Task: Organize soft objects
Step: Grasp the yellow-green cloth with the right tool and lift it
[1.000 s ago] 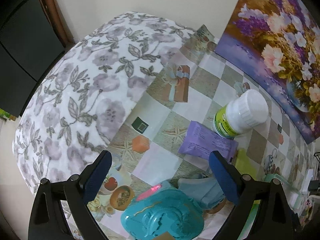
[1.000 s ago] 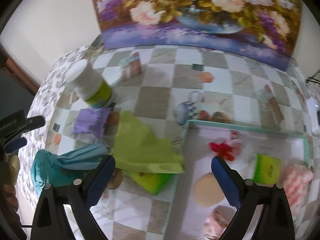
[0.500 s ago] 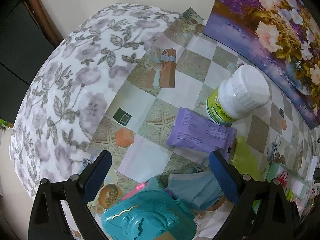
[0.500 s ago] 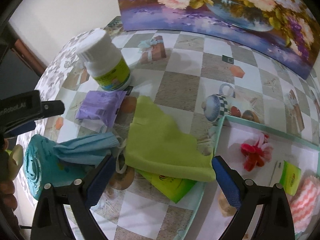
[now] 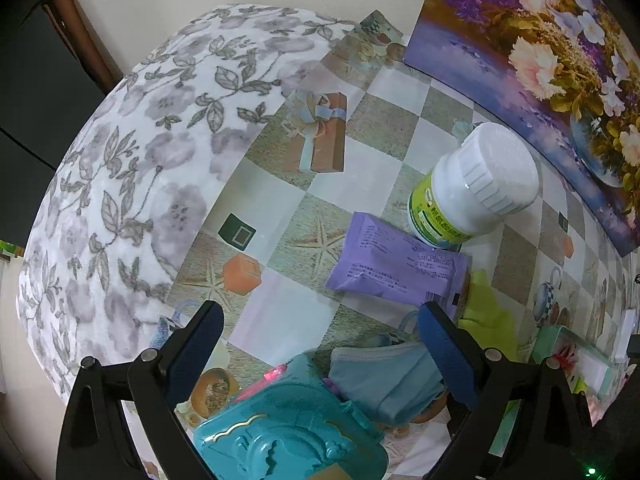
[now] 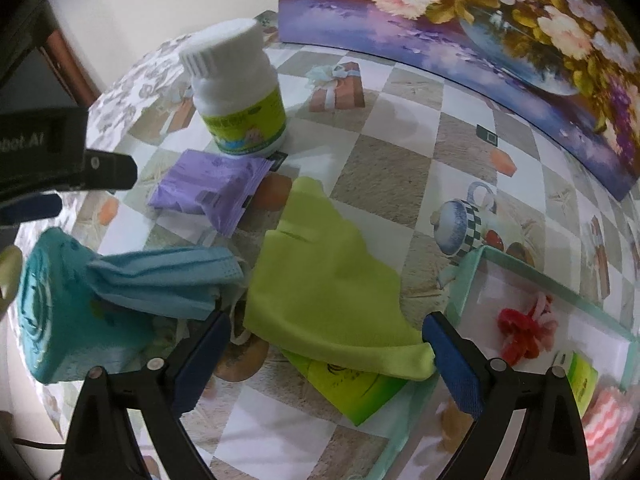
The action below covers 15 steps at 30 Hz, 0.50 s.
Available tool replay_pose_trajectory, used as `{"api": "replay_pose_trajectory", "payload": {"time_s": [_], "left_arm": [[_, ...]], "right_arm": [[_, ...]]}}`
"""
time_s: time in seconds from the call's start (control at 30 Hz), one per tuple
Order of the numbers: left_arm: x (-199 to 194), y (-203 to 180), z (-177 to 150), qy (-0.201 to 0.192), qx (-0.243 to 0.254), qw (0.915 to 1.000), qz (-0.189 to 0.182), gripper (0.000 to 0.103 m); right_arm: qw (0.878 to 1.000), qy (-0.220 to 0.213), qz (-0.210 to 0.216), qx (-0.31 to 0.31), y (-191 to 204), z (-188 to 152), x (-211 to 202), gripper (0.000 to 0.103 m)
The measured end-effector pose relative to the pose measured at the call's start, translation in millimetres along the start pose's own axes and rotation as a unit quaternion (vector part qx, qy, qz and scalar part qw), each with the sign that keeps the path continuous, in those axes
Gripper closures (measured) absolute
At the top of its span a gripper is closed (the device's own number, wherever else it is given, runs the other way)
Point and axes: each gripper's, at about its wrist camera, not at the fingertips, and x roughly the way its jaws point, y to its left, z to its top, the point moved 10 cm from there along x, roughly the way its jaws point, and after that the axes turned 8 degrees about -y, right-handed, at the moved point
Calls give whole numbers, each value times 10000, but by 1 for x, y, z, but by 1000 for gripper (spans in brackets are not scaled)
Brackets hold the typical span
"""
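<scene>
Soft things strewn left of the tray, some already inside it

A green cloth (image 6: 332, 292) lies crumpled flat at centre, its corner draped over a green packet (image 6: 352, 390); at its 9 o'clock a blue face mask (image 6: 168, 280) sags over a teal box, and at 11 o'clock a purple sachet (image 6: 208, 184) lies flat; in the tray (image 6: 520, 264) at 3 o'clock sit a red knitted flower (image 6: 520, 330) and a pink-and-white cloth (image 6: 608, 424)

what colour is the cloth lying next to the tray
Lime green. The cloth shows best in the right wrist view, spread beside the tray.
</scene>
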Motion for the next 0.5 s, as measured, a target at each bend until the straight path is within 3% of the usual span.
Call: {"api": "replay_pose_trajectory", "payload": {"time_s": [0.27,0.5], "left_arm": [[2,-3,-1,8,29,10000,7,5],[3,-6,-2,25,67,10000,-13,5]], "right_arm": [[9995,-35,-100,-282,5,-3,12,7],[9997,-72,234,7,-1,2,15,28]]}}
